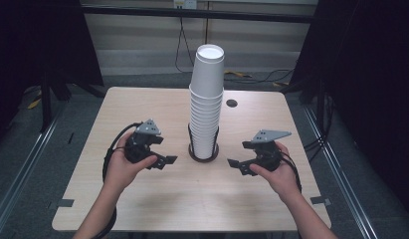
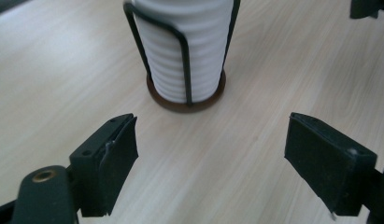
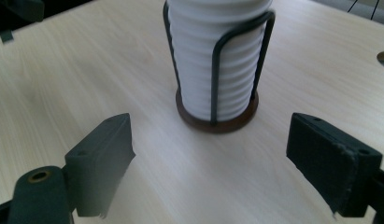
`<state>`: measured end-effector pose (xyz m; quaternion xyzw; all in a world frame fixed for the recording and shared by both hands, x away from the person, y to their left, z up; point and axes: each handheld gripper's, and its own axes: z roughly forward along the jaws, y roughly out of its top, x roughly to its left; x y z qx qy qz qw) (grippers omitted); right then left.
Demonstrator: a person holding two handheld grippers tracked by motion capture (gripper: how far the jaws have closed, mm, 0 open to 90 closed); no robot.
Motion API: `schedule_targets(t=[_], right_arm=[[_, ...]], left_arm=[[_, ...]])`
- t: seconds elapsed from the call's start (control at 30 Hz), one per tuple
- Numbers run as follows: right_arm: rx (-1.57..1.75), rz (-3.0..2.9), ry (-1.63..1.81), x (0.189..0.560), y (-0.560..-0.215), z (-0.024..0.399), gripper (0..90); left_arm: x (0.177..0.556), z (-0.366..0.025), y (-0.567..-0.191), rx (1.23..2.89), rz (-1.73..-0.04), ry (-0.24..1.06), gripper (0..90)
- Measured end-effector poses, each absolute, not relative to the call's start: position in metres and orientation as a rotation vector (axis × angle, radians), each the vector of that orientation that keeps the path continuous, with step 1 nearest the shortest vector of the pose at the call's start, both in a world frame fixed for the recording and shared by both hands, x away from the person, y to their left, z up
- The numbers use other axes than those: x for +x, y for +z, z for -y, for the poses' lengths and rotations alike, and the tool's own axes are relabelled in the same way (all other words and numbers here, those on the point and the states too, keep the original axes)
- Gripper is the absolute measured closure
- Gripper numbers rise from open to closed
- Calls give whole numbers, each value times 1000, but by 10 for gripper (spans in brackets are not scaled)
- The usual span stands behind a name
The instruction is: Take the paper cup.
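Observation:
A tall stack of white paper cups (image 1: 207, 107) stands upright in a black wire holder with a round brown base (image 1: 203, 154) at the middle of the table. My left gripper (image 1: 164, 160) is held left of the holder, jaws wide apart with nothing between them. My right gripper (image 1: 237, 164) is to the holder's right, also open and empty. In the left gripper view the cups (image 2: 185, 46) rise beyond my left gripper (image 2: 210, 158), a short stretch of bare wood between. In the right gripper view the cups (image 3: 217, 60) stand likewise ahead of my right gripper (image 3: 210, 163).
The light wooden table (image 1: 142, 199) has a small round cable hole (image 1: 232, 103) behind the stack to the right. Dark stands and cables lie on the floor around the table. Both forearms come in from the near edge.

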<state>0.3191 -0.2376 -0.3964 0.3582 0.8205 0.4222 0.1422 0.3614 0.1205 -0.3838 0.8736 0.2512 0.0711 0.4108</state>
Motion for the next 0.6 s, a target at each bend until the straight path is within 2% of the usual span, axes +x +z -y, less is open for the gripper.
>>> schedule_targets(t=[0.2, 0.33, 0.6], right_arm=[[1029, -2342, 1262, 328, -374, 229, 145], [965, -2343, 1228, 333, -357, 220, 145], [956, -2302, 1310, 343, -330, 206, 145]], left_arm=[[373, -110, -349, 2191, -608, 199, 165], [379, -106, -331, 2168, -600, 167, 167], [391, -98, -296, 2145, -598, 216, 162]])
